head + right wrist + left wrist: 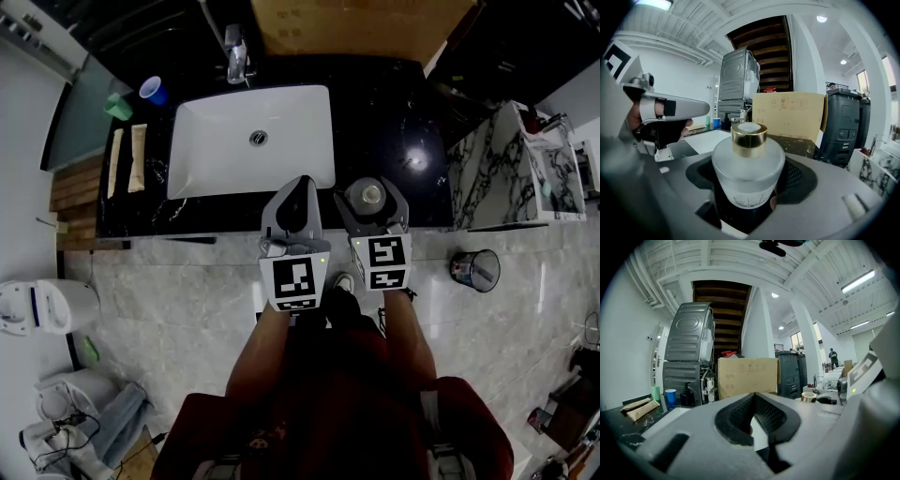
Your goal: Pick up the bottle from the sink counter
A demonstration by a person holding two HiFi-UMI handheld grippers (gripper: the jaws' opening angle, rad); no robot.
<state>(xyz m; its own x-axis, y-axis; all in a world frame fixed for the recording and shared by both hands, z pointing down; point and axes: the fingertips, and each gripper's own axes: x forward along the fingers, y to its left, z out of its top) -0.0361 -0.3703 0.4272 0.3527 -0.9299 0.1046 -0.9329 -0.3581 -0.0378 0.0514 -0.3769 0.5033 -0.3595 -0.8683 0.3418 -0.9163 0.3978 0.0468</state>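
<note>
A squat frosted-glass bottle (pixel 749 169) with a gold cap (pixel 749 138) sits upright between the jaws of my right gripper (pixel 750 180), which is shut on its body. From above, the bottle (pixel 371 195) is over the black sink counter (pixel 412 112) near its front edge, inside the right gripper (pixel 371 187). I cannot tell whether it rests on the counter or is lifted. My left gripper (pixel 300 186) is just to its left over the front rim of the white basin (pixel 216 141), jaws shut with nothing in them (pixel 754 397). The gold cap (pixel 808 397) shows at the right of the left gripper view.
A faucet (pixel 235 52) stands behind the basin. At the counter's left end are a blue cup (pixel 151 90), a green item (pixel 118 107) and two tan packets (pixel 137 157). A marble-topped unit (pixel 506 169) is to the right, a small bin (pixel 474 270) on the floor.
</note>
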